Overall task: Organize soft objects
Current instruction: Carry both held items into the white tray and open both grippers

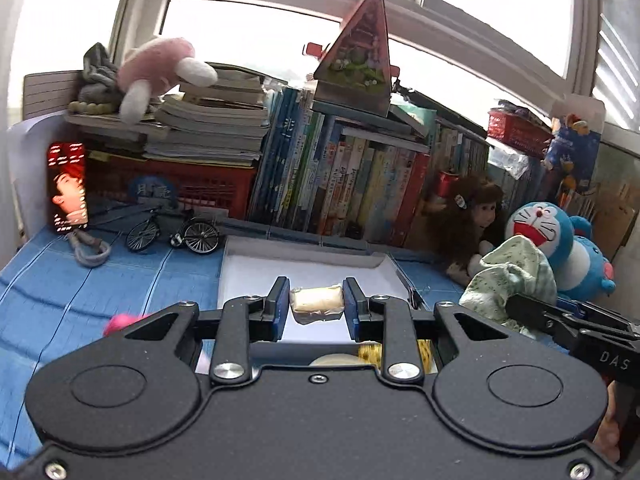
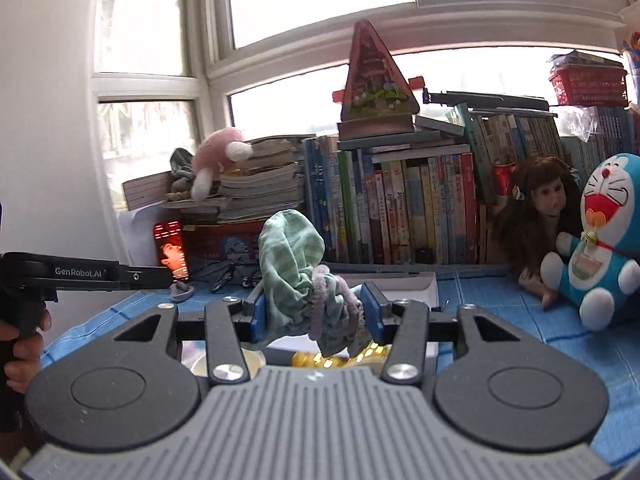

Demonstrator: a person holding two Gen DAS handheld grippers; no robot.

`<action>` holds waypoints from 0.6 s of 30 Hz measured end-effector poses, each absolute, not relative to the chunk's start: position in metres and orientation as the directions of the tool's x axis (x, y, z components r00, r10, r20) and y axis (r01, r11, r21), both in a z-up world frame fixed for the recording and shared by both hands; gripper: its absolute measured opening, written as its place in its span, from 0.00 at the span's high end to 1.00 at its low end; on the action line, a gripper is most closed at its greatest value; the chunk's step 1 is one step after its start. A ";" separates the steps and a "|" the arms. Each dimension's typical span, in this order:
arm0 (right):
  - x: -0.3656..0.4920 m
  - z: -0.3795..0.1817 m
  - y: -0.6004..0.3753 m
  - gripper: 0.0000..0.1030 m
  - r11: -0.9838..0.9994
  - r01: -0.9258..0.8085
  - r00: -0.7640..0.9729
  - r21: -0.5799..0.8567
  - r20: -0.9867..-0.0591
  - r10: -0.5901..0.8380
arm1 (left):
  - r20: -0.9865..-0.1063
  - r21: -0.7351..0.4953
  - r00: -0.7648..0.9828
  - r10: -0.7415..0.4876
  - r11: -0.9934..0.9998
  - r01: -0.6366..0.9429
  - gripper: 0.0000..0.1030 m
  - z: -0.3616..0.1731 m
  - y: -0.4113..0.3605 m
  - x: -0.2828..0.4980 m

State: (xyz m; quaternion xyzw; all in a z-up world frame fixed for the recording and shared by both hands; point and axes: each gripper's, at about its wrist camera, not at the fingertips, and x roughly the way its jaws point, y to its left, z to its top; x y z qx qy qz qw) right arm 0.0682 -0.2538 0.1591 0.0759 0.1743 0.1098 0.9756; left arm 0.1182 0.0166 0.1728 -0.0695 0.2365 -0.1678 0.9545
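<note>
Your left claw (image 1: 316, 306) is clamped on a small cream wrapped squishy bun (image 1: 317, 299), your right claw (image 2: 311, 312) on a bunched green striped cloth (image 2: 296, 276) (jaws still settling). Both hang above the open white cardboard box (image 1: 256, 276), likely the drop spot.

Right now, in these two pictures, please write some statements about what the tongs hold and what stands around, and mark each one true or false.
1. The left tongs grip a small cream wrapped packet. True.
2. The right tongs are empty. False: a green striped cloth sits between them.
3. The blue cat plush lies inside the white box. False: it sits on the blue cover beside a doll.
4. A pink plush rests on the stacked books. True.
5. A toy bicycle stands left of the white box. True.
</note>
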 end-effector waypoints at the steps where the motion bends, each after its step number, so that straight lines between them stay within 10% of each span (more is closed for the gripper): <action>1: 0.078 0.160 -0.255 0.49 0.966 -0.181 0.911 0.183 -0.338 0.235 | -0.439 -0.202 0.824 -0.358 0.933 0.298 0.74 0.175 0.011 0.128; 18: 0.232 0.099 -0.255 0.49 0.976 -0.089 0.732 0.197 -0.651 0.198 | -0.768 -0.222 0.568 -0.297 0.955 0.198 0.74 0.097 -0.052 0.301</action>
